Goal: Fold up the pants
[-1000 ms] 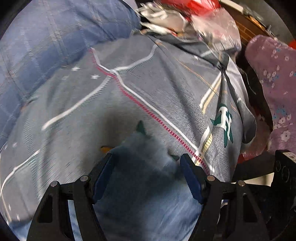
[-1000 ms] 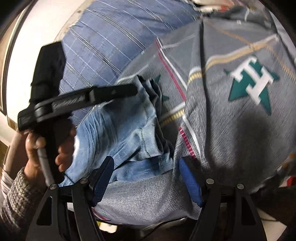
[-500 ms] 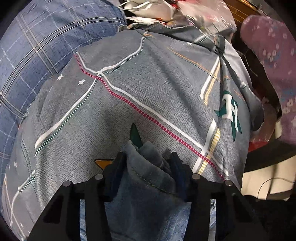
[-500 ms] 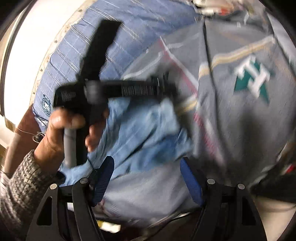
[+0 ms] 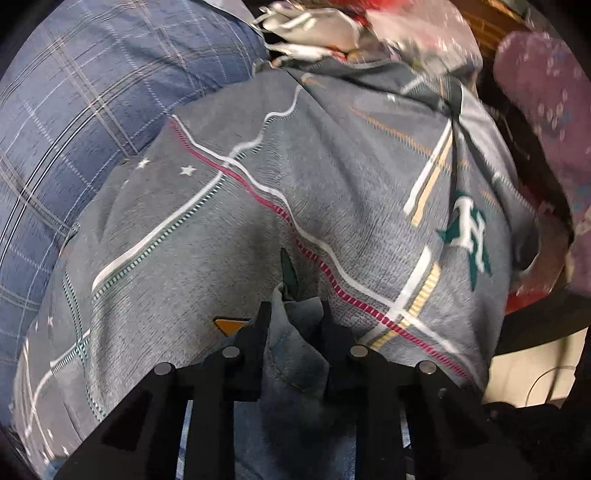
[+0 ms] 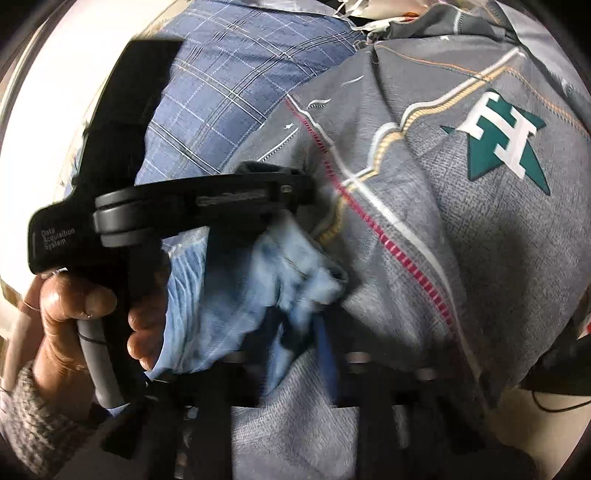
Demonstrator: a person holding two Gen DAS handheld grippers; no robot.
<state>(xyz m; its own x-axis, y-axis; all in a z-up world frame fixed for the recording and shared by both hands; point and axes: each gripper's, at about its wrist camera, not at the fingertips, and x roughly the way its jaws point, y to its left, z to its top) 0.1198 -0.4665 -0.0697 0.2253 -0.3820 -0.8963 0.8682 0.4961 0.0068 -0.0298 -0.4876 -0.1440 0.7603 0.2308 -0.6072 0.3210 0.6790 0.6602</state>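
The pants [image 5: 295,354] are pale blue denim, bunched up on a gray bedspread [image 5: 229,236] with white, red and yellow stripes and a green letter badge [image 5: 467,236]. In my left claw [image 5: 293,314] a fold of the denim sits pinched between the two fingers, which are drawn close on either side of the cloth; the rest of the pants runs back under the claw toward me. From my right wrist I see the same pants [image 6: 236,288] spread wider, their crumpled edge lying against the red stripe, with my left claw [image 6: 295,192] reaching in from the left side, gripped by my left hand [image 6: 74,314]. My right claw [image 6: 299,343] is blurred at the bottom of that view; dark finger shapes seem to stand close on a hem of denim, but I cannot tell for sure whether it grips. Ahead and to the right the bedspread is bare cloth, gently rumpled, with open room up to the badge. To the left lies a blue checked pillow [image 5: 92,110], touching the bedspread. Beyond the far edge sits a heap of white and red things [image 5: 332,26], and off to the right a purple flowered cloth [image 5: 543,103].
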